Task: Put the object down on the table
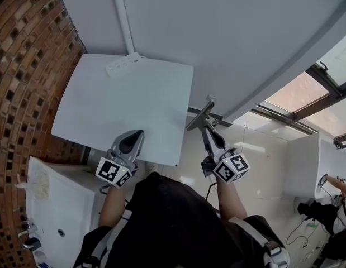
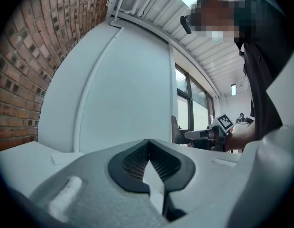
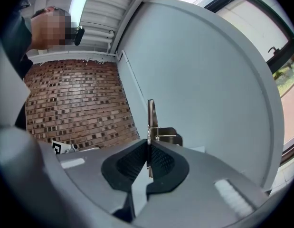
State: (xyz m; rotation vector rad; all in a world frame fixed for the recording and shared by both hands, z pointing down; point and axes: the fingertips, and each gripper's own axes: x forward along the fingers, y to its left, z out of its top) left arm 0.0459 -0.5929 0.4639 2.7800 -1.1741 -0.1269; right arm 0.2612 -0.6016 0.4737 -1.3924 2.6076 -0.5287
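White table (image 1: 133, 94) stands beside a brick wall (image 1: 22, 66) in the head view. The left gripper (image 1: 140, 133) is over its near part. The right gripper (image 1: 207, 132) holds a thin metal object (image 1: 199, 115) just past the table's right edge.

Left gripper view: jaws together, nothing between.

Right gripper view: jaws pinch the upright object.

The bench (image 1: 133, 108) lies open across its middle. A power strip (image 1: 123, 63) sits at its far edge; a brick wall (image 1: 22, 66) closes its left side.
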